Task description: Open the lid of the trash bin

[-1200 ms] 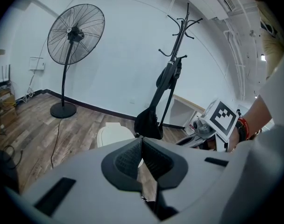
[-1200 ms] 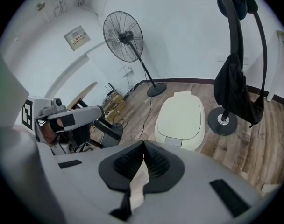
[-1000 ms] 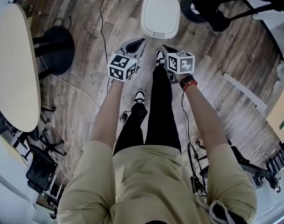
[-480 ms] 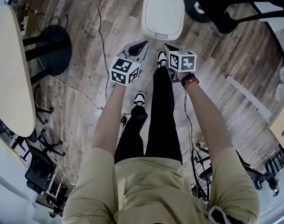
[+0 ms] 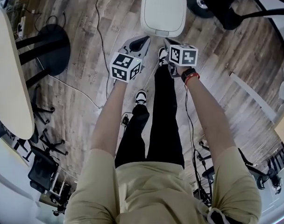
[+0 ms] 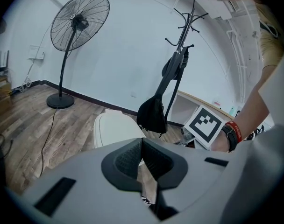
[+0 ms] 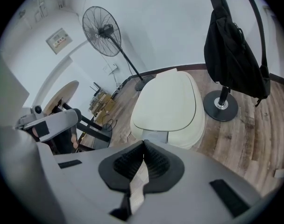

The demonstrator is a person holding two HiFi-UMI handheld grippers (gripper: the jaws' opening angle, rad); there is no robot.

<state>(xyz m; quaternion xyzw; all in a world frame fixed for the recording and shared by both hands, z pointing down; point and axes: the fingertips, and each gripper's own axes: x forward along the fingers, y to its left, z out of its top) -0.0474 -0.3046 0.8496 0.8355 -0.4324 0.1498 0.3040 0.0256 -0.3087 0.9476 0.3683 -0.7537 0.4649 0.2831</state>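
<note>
The white trash bin (image 5: 163,9) stands on the wooden floor ahead of me, its lid down. My left gripper (image 5: 142,41) and right gripper (image 5: 168,42) are held side by side just short of the bin's near edge, above the person's feet. Both are shut with nothing between their jaws. In the left gripper view the bin (image 6: 115,129) lies beyond the closed left gripper (image 6: 141,142). In the right gripper view the bin (image 7: 167,107) fills the middle, its front latch plate just past the closed right gripper (image 7: 143,144).
A coat stand base (image 5: 202,1) with a hanging black bag (image 7: 233,55) stands right of the bin. A standing fan (image 6: 79,22) is at the far left. A pale oval table (image 5: 6,78) and a black round base (image 5: 51,43) are on the left. A cable (image 5: 101,45) runs along the floor.
Both grippers have moved forward together toward the bin, which now sits closer to their tips. Both stay shut.
</note>
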